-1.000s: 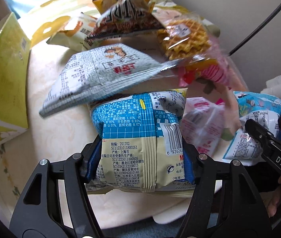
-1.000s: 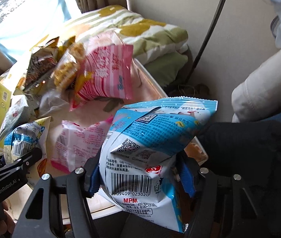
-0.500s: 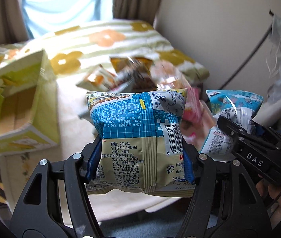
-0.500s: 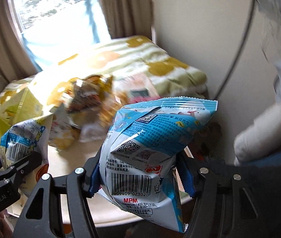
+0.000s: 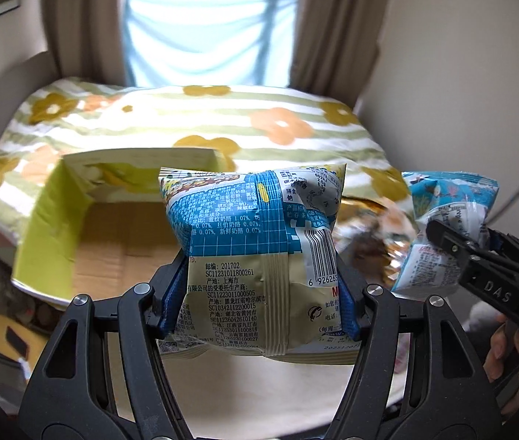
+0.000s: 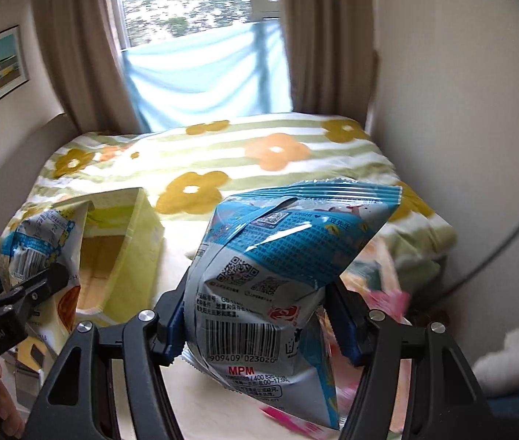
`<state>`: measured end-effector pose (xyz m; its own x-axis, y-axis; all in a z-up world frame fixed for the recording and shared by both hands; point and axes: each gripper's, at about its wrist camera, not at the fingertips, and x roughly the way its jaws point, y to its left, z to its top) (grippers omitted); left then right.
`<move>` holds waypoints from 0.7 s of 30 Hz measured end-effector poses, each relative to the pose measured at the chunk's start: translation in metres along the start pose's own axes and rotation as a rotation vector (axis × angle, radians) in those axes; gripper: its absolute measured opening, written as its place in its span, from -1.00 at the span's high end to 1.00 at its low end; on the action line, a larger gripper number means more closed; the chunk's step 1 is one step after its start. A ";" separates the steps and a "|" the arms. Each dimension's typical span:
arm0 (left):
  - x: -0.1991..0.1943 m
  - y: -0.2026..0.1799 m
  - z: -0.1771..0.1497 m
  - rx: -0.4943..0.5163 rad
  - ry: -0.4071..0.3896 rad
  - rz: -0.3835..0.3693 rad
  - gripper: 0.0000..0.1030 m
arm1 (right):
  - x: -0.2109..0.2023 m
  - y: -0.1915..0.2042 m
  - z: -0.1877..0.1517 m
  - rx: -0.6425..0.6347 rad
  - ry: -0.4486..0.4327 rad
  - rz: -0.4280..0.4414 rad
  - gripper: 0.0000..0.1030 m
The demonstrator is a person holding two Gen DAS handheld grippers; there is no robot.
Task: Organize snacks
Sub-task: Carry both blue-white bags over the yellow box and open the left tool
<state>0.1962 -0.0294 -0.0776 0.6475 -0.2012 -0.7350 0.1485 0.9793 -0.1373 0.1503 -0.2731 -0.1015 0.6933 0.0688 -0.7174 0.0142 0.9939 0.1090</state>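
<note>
- Left wrist view, far left: an open yellow-green cardboard box (image 5: 76, 227) sits on a pale table (image 5: 259, 385), its brown floor bare where visible, with a bed under a striped floral blanket (image 5: 193, 117) behind it.
- Centre: the left gripper (image 5: 259, 293) clamps a puffy blue-and-cream snack packet (image 5: 255, 253) between its blue pads, barcode side facing the camera. The packet is held up in the air, in front of the box's right end as the camera sees it.
- Right: blurred loose snacks (image 5: 369, 242) lie on the table. Beyond them the right gripper (image 5: 453, 253), seen from the side, holds a light-blue snack bag (image 5: 446, 220); fingers of a hand (image 5: 501, 348) show below it.
- Right wrist view, left edge: the left gripper and its packet appear in front of the box opening.
- Centre: the right gripper's jaws are closed on the light-blue bag, squeezing its lower half, with the barcode and QR codes facing the camera. The bag hangs above the table, to the right of the box.
- Right: blurred pink wrappers (image 6: 387, 300) lie on the table below the bag.
- Background: beige curtains (image 6: 76, 55) frame a window at the head of the bed.
</note>
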 end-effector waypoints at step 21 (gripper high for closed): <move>0.104 0.223 0.041 -0.065 0.168 0.205 -0.24 | 0.144 0.205 0.056 -0.185 0.177 0.213 -0.18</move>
<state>0.3270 0.1673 -0.1572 0.5248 0.0025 -0.8512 -0.0244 0.9996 -0.0122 0.2928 -0.0647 -0.1438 0.5305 0.2745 -0.8020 -0.2601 0.9532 0.1543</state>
